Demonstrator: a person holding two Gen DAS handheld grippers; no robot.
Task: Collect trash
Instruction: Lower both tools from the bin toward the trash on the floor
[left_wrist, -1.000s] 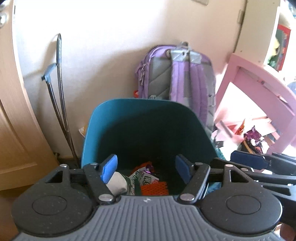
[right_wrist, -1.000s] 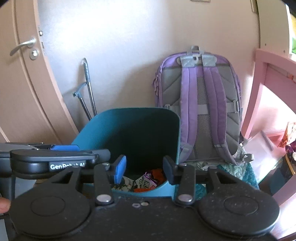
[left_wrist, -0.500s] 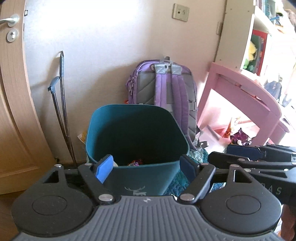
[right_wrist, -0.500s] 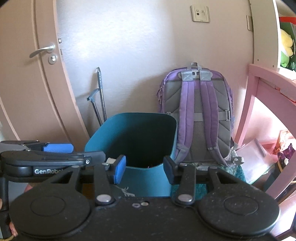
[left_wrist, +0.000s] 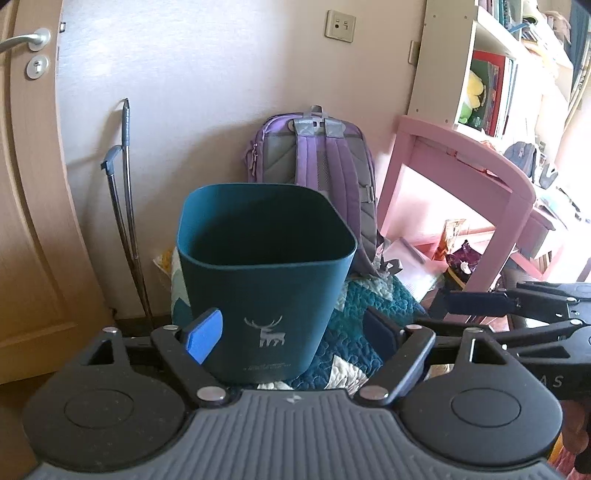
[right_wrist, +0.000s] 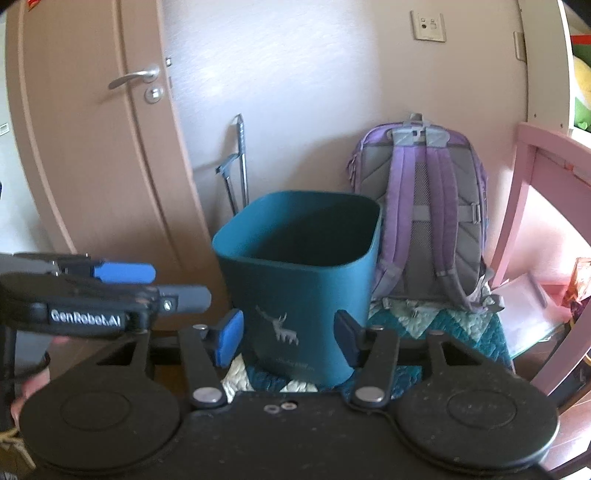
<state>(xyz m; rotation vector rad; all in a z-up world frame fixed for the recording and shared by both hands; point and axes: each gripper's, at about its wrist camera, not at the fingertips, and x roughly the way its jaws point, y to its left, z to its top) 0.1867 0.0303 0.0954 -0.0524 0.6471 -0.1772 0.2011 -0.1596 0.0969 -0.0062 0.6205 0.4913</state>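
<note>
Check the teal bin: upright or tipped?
Upright. The bin stands on the quilt, open rim level and facing up, deer logo right way up in both wrist views.

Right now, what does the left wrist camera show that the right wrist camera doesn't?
Only the left wrist view shows the bookshelf with its books and the pink desk's top. Only the right wrist view shows the whole door beside its handle, and part of a hand. Both share the teal bin, the purple backpack, the wall socket and the quilted cloth under the bin.
</note>
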